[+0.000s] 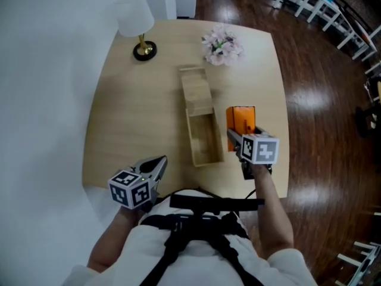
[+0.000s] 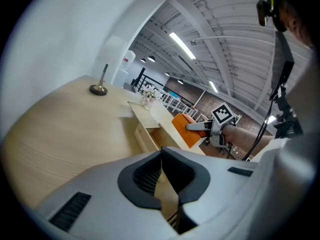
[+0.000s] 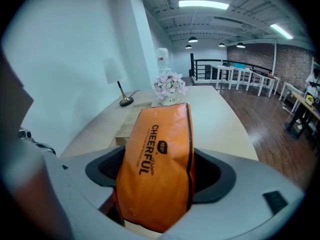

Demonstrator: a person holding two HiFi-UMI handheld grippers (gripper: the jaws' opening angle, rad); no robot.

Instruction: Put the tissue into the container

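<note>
My right gripper [image 1: 238,133] is shut on an orange tissue pack [image 1: 241,119], which stands on end between the pads [image 3: 157,159]. The pack sits just right of the wooden container [image 1: 202,140], a long open box in the middle of the table. The box's lid [image 1: 196,91] is slid toward the far end. In the left gripper view the pack [image 2: 184,129] hangs tilted beside the box [image 2: 150,134]. My left gripper [image 1: 156,164] rests at the table's near edge, left of the box. It is shut and holds nothing [image 2: 162,179].
A white lamp [image 1: 137,18] on a brass foot stands at the far left of the table [image 1: 119,118]. A small bunch of pale flowers [image 1: 221,45] sits at the far right. Dark wooden floor lies past the table's right edge, with white chairs [image 1: 321,8] beyond.
</note>
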